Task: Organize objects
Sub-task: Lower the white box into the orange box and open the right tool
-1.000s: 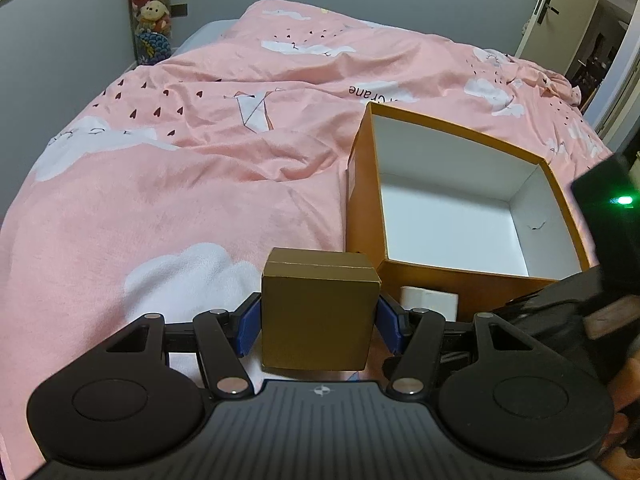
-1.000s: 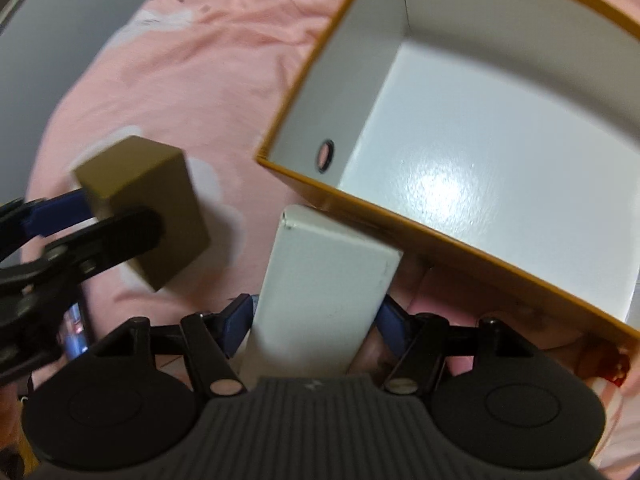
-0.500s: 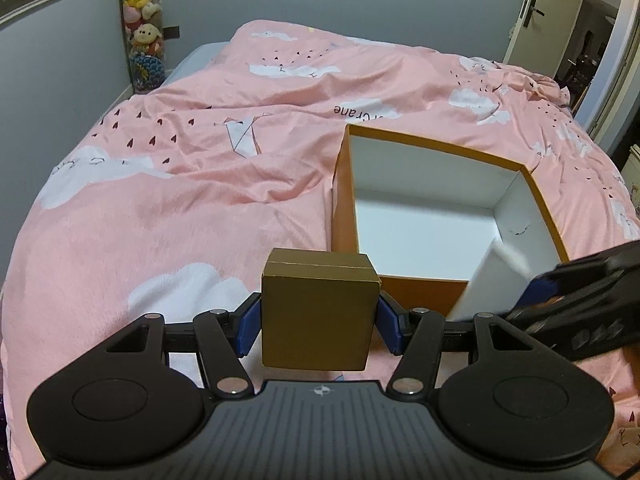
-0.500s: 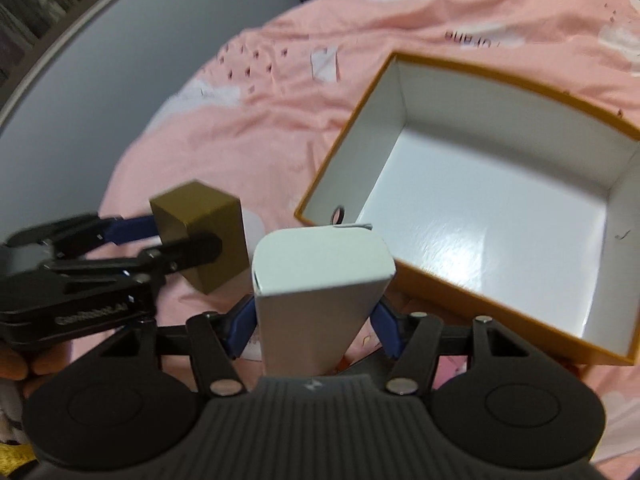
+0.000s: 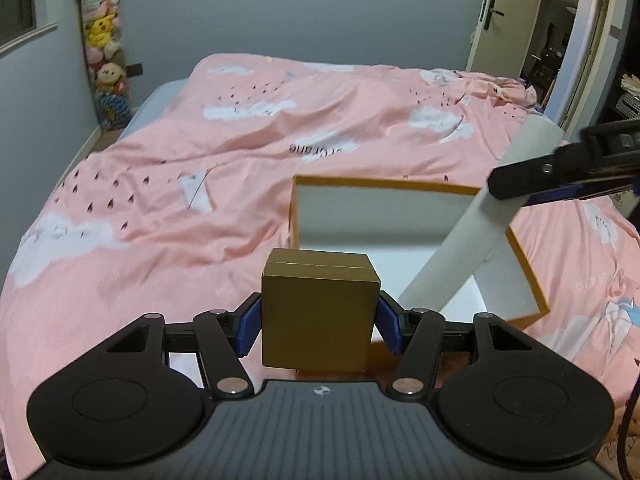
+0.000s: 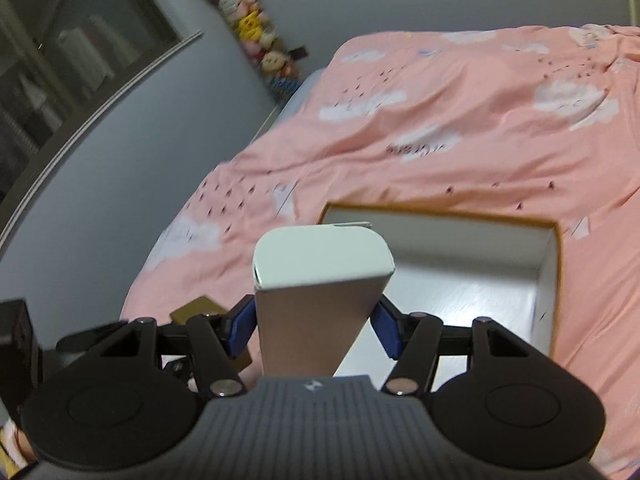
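My left gripper (image 5: 318, 326) is shut on a small gold box (image 5: 318, 312), held above the bed just in front of the open orange box (image 5: 384, 186) with a white inside. My right gripper (image 6: 316, 330) is shut on a tall white carton (image 6: 320, 300), held raised over the orange box (image 6: 440, 213). In the left wrist view the white carton (image 5: 460, 248) slants over the orange box's right side, with the right gripper (image 5: 560, 176) clamping its upper part. A corner of the gold box (image 6: 196, 307) shows at the lower left of the right wrist view.
The orange box lies on a bed with a pink cloud-print duvet (image 5: 200, 152). A column of plush toys (image 5: 104, 60) hangs in the far left corner. An open door (image 5: 512, 20) is at the far right. A window (image 6: 60, 80) is on the left wall.
Both grippers have risen and tilted up, so the room walls now show. The white carton has moved from the orange box's near edge to above its inside. The gold box stays gripped.
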`<state>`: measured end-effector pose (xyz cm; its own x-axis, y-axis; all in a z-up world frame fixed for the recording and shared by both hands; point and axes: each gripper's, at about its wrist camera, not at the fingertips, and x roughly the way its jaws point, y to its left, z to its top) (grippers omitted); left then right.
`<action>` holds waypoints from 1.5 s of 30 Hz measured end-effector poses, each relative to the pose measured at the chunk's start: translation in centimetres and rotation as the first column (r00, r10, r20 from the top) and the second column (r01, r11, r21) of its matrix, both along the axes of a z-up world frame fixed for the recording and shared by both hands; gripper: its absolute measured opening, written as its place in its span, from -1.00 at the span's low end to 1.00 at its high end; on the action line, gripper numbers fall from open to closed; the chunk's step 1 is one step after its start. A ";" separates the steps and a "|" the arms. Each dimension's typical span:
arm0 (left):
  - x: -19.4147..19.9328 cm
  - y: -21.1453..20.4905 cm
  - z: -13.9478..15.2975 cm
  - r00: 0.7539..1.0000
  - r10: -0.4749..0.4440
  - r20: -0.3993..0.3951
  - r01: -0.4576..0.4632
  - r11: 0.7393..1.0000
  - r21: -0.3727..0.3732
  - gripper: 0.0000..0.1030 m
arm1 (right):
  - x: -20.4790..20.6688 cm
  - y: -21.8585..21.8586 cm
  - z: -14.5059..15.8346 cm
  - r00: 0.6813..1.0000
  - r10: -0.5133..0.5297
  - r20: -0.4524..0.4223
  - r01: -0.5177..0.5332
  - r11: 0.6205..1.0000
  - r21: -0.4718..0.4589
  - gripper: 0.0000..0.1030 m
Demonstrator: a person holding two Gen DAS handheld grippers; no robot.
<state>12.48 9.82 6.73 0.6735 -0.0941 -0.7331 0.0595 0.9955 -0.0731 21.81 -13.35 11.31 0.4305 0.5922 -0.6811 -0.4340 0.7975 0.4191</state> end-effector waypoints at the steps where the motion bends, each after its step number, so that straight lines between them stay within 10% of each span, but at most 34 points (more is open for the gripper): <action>1: 0.5 -0.1 0.0 1.000 -0.001 0.003 0.001 1.000 -0.001 0.32 | 0.9 -0.1 -0.3 1.000 -0.011 -0.003 0.011 1.000 -0.005 0.24; 17: 5.8 0.7 -2.0 1.000 0.014 -0.014 -0.014 1.000 -0.006 0.32 | 10.5 5.3 -14.2 0.936 0.007 -0.353 -0.061 0.988 -0.141 0.24; 41: 10.0 2.7 -3.1 0.998 0.046 -0.043 -0.046 0.999 -0.013 0.32 | 15.0 9.4 -22.3 0.807 0.084 -0.584 -0.082 0.996 0.030 0.29; 45: 10.2 2.3 -2.8 0.999 0.029 -0.033 -0.030 0.999 -0.022 0.32 | 14.5 9.1 -22.2 0.821 0.091 -0.564 -0.104 0.995 0.008 -0.08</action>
